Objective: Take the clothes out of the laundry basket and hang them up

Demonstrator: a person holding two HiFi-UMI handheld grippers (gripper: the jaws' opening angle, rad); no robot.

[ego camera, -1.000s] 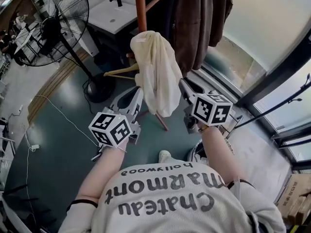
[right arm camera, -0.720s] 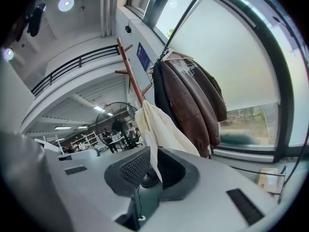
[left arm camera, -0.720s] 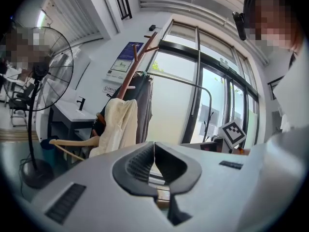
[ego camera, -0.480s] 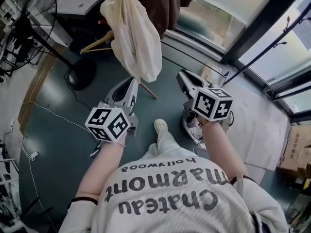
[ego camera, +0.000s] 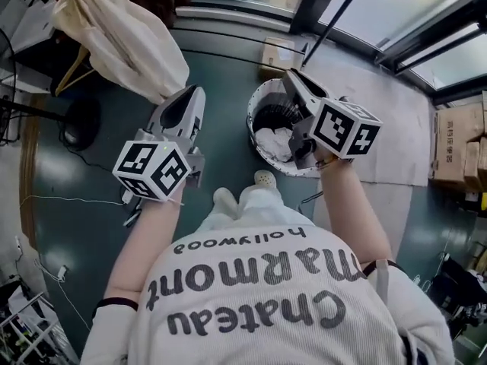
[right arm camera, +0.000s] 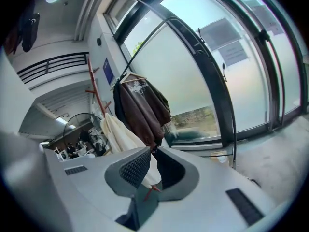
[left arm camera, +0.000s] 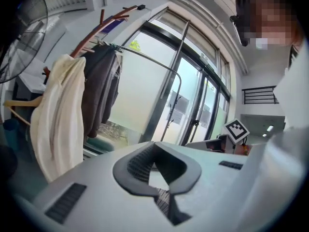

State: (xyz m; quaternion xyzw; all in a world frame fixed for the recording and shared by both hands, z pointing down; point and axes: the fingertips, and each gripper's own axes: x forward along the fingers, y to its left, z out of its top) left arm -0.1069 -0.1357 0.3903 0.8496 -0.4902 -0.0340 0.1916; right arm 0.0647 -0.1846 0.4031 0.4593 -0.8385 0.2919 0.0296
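A white laundry basket [ego camera: 257, 102] stands on the floor with pale clothes [ego camera: 272, 140] inside. My right gripper [ego camera: 293, 77] [right arm camera: 152, 166] hovers over the basket's far rim. Its jaws are open by a narrow slit, have just been closing a little, and hold nothing. My left gripper [ego camera: 195, 91] [left arm camera: 155, 163] is shut and empty, left of the basket above the green floor. A cream garment [ego camera: 114, 40] [left arm camera: 58, 115] [right arm camera: 120, 134] hangs on the coat rack [left arm camera: 96, 30] beside a brown jacket [left arm camera: 99, 91] [right arm camera: 142, 110].
A wooden hanger [ego camera: 72, 71] sticks out under the cream garment. A small cardboard box [ego camera: 278, 54] sits behind the basket by the glass doors [right arm camera: 231, 71]. More boxes [ego camera: 456, 143] are stacked at the right. A standing fan [left arm camera: 21, 37] is left of the rack.
Both grippers have swung away from the cream garment on the rack and to the right. The basket has come into view, under the right gripper. The garment stays on the rack.
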